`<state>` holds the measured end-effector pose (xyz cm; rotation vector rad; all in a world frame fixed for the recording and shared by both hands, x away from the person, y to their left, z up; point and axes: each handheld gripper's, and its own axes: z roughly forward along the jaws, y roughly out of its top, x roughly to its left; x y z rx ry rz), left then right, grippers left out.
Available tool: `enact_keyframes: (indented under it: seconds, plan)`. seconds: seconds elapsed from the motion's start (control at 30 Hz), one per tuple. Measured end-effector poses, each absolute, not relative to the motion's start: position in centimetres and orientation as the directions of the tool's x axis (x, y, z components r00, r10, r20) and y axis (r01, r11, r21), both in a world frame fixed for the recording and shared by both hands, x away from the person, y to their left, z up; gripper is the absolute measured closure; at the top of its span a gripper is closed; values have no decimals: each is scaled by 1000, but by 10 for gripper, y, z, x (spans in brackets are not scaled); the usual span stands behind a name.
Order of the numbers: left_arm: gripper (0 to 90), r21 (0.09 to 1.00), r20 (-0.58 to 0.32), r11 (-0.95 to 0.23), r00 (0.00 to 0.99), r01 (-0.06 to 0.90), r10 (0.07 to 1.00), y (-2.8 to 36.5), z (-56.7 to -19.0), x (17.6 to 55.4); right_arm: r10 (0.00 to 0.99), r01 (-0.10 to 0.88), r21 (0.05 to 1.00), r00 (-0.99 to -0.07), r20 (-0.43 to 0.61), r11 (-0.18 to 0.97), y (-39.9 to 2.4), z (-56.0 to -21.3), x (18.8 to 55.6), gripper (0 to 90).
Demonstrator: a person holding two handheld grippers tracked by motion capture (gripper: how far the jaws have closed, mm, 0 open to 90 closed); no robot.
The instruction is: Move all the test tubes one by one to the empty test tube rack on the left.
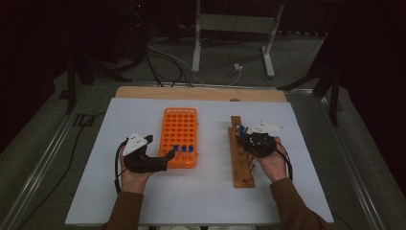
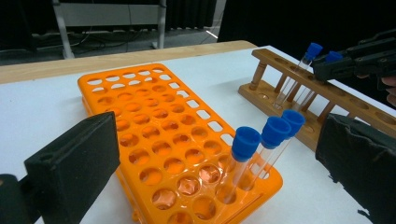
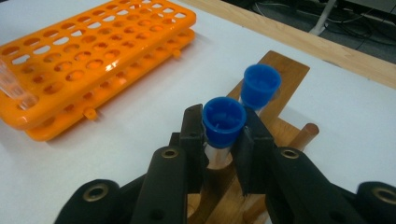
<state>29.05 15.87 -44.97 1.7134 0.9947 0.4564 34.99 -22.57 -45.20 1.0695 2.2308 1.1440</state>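
An orange tube rack (image 1: 179,129) lies mid-table, with three blue-capped tubes (image 2: 266,137) standing in its near corner. To its right a wooden tube rack (image 1: 237,165) holds two more tubes at its far end. My right gripper (image 3: 220,135) is shut on the nearer of these, a blue-capped tube (image 3: 223,119) that stands in the wooden rack, with the pads just under its cap. The other tube (image 3: 261,83) stands directly behind it. Beside the orange rack's near left corner my left gripper (image 1: 158,147) is open, its jaws wide apart with nothing between them.
The white tabletop (image 1: 201,191) rests on a wooden board (image 1: 201,92) that shows along its far edge. Cables (image 1: 163,60) and a metal frame's legs (image 1: 196,48) lie on the floor beyond. Most holes of the orange rack stand vacant.
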Motion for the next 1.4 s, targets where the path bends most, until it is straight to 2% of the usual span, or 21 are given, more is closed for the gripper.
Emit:
enact_keyframes:
  seconds: [0.47,0.97,1.4]
  plan:
    - [9,914,-169,-89,571,396,803,161,-450,291,784,456,816,-620,5,356,-228,-450,350,768]
    - [9,915,-184,-77,581,396,793,159,-449,291,776,439,834,-630,20,335,-235,-428,348,768]
    - [9,914,-162,-103,585,393,794,155,-449,291,766,416,847,-643,16,331,-240,-406,345,768]
